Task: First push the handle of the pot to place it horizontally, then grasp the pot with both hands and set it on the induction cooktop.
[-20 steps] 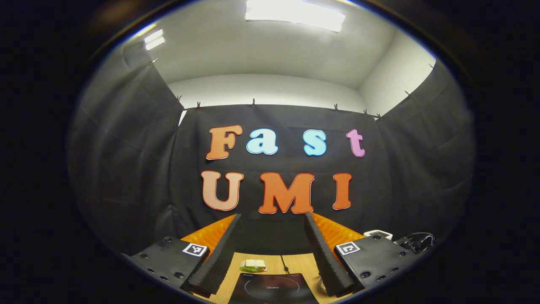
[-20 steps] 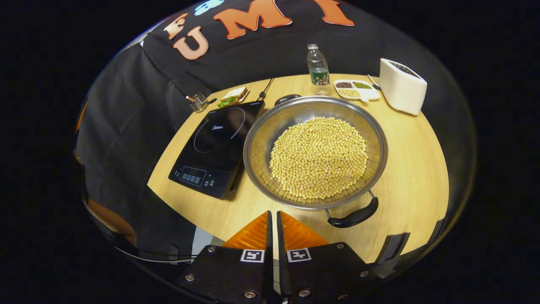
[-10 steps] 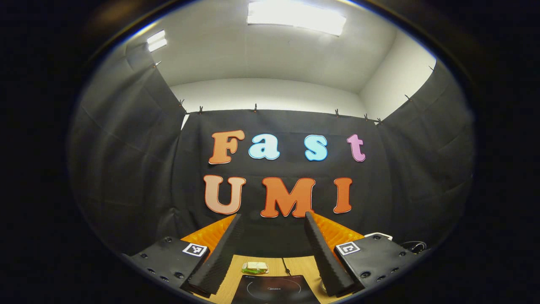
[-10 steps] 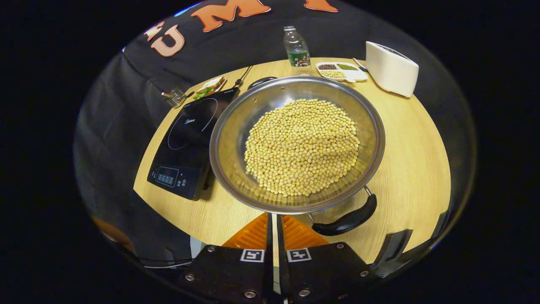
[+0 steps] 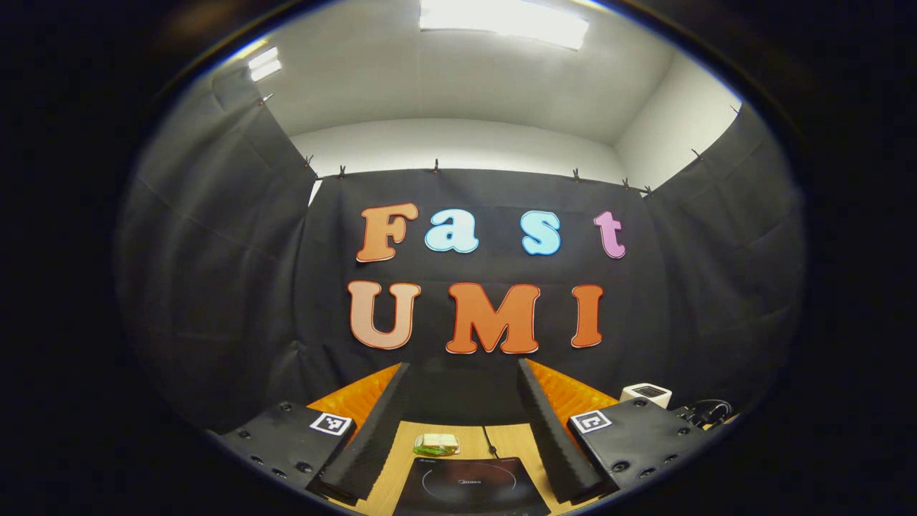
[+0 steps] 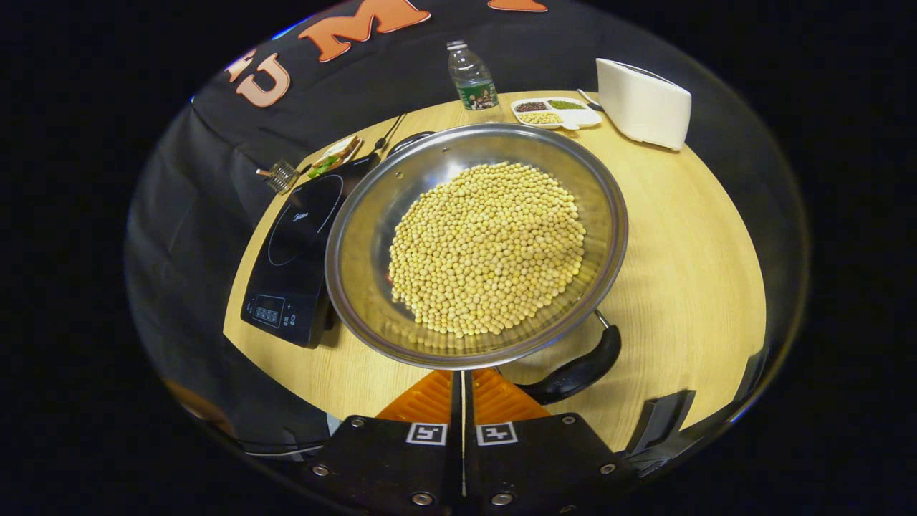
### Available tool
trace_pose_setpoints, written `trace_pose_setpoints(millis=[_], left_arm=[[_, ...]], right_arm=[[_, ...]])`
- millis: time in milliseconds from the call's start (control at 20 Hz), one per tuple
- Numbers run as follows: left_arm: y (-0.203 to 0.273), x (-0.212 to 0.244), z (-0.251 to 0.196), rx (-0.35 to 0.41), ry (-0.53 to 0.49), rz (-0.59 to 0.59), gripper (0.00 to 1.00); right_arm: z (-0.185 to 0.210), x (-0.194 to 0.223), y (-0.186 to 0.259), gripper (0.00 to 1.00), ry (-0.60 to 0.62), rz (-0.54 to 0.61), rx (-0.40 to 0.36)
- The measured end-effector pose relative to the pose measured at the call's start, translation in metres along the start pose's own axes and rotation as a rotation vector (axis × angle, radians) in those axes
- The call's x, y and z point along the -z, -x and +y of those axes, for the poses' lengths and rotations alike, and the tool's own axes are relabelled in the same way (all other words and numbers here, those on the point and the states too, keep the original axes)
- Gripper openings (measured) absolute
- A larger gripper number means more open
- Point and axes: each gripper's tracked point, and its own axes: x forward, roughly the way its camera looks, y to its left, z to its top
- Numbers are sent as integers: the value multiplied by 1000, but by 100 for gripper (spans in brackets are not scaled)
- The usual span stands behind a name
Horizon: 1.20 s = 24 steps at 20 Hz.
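Sitting on the wooden counter (image 6: 688,236) just right of the induction cooktop (image 6: 297,244), the steel pot (image 6: 476,240) is heaped with pale soybeans (image 6: 487,247), and its rim overlaps the cooktop's right edge in the right gripper view. Its near black handle (image 6: 577,369) points toward the near right rather than straight sideways; the far handle (image 6: 408,140) peeks out behind the rim at the far left. The right claw (image 6: 463,390) has its fingers pressed together, their tips at the pot's near rim just left of that handle, though contact cannot be judged, so the push to swing the handle level looks about to start or barely begun. The left claw (image 5: 462,423) is held high and level with its fingers spread wide apart and nothing between them, looking over the cooktop (image 5: 469,487) and a sandwich (image 5: 437,444) at the far edge. Beyond the pot stand a water bottle (image 6: 471,77), a divided dish (image 6: 555,113) and a white toaster (image 6: 642,102). The chief risk is the load: a push landing on the rim instead of the handle could slide the whole pot onto the cooktop's edge or tip it, spilling beans. A shove too brisk could also overshoot the horizontal, leaving the handles badly placed for the two-handed lift.
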Motion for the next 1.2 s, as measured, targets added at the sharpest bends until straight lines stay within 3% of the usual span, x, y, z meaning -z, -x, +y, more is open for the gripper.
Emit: trace_pose_setpoints(millis=[800,1100,1200], left_arm=[[-27,29,2,-10,6,54,97],[-38,51,8,-23,7,94,93],[-43,58,10,-26,9,115,97]], right_arm=[[-52,-44,-19,0,-58,-48,142],[-72,-73,-31,0,-71,-88,236],[-77,-83,-36,0,-83,-96,250]])
